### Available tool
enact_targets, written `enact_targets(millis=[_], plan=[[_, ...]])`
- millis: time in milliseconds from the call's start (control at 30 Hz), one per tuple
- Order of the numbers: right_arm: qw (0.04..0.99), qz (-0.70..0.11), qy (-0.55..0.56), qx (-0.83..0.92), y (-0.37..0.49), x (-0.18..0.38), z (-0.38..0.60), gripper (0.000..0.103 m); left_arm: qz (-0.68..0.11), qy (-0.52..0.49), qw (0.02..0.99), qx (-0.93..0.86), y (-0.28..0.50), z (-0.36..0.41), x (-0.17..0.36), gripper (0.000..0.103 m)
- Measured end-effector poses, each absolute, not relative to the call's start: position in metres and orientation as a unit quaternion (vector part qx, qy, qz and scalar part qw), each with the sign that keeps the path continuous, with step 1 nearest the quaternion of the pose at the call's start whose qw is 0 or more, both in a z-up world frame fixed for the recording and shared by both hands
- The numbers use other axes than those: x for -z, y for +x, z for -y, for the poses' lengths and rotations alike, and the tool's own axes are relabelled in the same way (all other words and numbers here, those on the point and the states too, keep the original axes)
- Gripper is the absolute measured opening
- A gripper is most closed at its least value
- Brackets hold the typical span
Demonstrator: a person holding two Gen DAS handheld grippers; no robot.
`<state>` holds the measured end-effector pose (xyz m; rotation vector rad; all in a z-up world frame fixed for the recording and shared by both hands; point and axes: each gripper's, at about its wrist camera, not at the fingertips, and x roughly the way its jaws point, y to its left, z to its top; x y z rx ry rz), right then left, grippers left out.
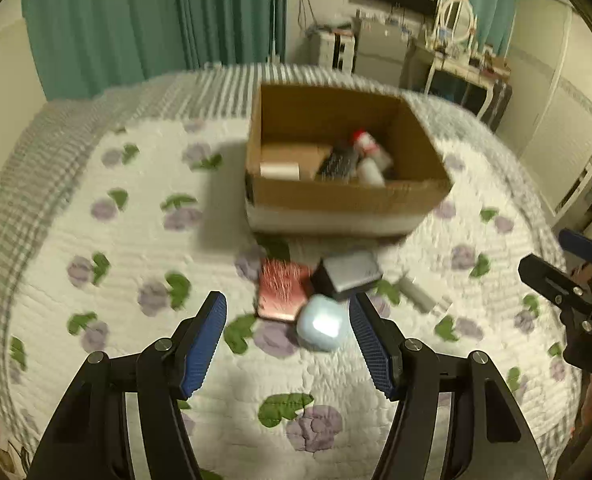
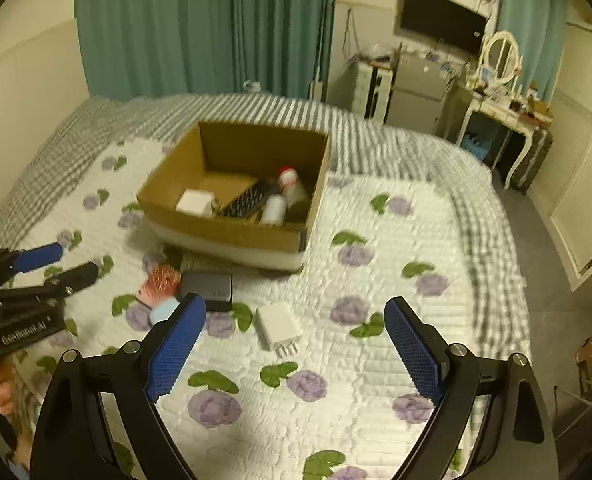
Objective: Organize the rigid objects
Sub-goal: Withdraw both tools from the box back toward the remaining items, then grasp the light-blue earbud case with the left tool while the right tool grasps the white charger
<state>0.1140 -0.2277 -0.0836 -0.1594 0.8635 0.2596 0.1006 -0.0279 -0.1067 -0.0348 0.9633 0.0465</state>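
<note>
A cardboard box (image 1: 348, 196) (image 2: 232, 232) stands on the bed and holds a white box, a dark comb-like item and white bottles. In front of it lie a pink brush (image 1: 282, 290) (image 2: 160, 282), a dark grey box (image 1: 350, 272) (image 2: 210, 288), a light blue case (image 1: 322, 328) (image 2: 162, 312) and a white charger (image 1: 418, 292) (image 2: 278, 328). My left gripper (image 1: 288, 316) is open, just short of the blue case. My right gripper (image 2: 296, 320) is open, above the charger.
The flowered quilt (image 1: 136, 240) covers the bed. Green curtains (image 2: 200, 28) hang behind. A dresser with a mirror (image 2: 500, 92), a TV and a small fridge stand at the back right. Bare floor runs along the bed's right side.
</note>
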Motion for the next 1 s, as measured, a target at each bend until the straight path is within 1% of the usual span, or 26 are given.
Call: enact_targets(millis=[133, 200, 267, 400, 533, 633, 767, 800, 833, 867, 933, 1000], plan=[[0.884, -0.441, -0.083, -0.133, 0.124, 0.115, 0.225, 0.091, -0.492, -0.009, 0.871, -0.005, 0.109, 0.037, 0.142, 0.067], [0.875, -0.456, -0.082, -0.136, 0.132, 0.134, 0.225, 0.089, -0.504, -0.003, 0.863, 0.002, 0.113, 0.043, 0.157, 0.067], [0.869, -0.47, -0.08, -0.137, 0.139, 0.149, 0.225, 0.083, -0.515, 0.004, 0.857, 0.003, 0.117, 0.047, 0.169, 0.067], [0.853, -0.496, -0.079, -0.142, 0.153, 0.18, 0.226, 0.079, -0.532, 0.006, 0.846, 0.011, 0.127, 0.053, 0.187, 0.067], [0.846, -0.507, -0.073, -0.147, 0.166, 0.2, 0.227, 0.074, -0.546, 0.01, 0.837, 0.014, 0.136, 0.06, 0.203, 0.067], [0.842, -0.514, -0.071, -0.15, 0.176, 0.21, 0.225, 0.073, -0.556, 0.012, 0.831, 0.013, 0.141, 0.064, 0.214, 0.067], [0.835, -0.523, -0.067, -0.155, 0.188, 0.222, 0.22, 0.068, -0.553, 0.015, 0.833, 0.008, 0.146, 0.068, 0.22, 0.067], [0.834, -0.525, -0.07, -0.154, 0.19, 0.224, 0.218, 0.068, -0.554, 0.014, 0.833, 0.007, 0.147, 0.069, 0.221, 0.065], [0.832, -0.529, -0.071, -0.152, 0.192, 0.227, 0.217, 0.066, -0.554, 0.013, 0.833, 0.007, 0.147, 0.069, 0.221, 0.064], [0.829, -0.534, -0.071, -0.151, 0.193, 0.229, 0.217, 0.059, -0.553, 0.013, 0.833, 0.009, 0.146, 0.069, 0.221, 0.064], [0.823, -0.542, -0.065, -0.159, 0.195, 0.233, 0.216, 0.05, -0.552, 0.012, 0.834, 0.015, 0.144, 0.071, 0.22, 0.055], [0.822, -0.542, -0.07, -0.158, 0.194, 0.233, 0.215, 0.049, -0.553, 0.013, 0.833, 0.025, 0.14, 0.073, 0.218, 0.055]])
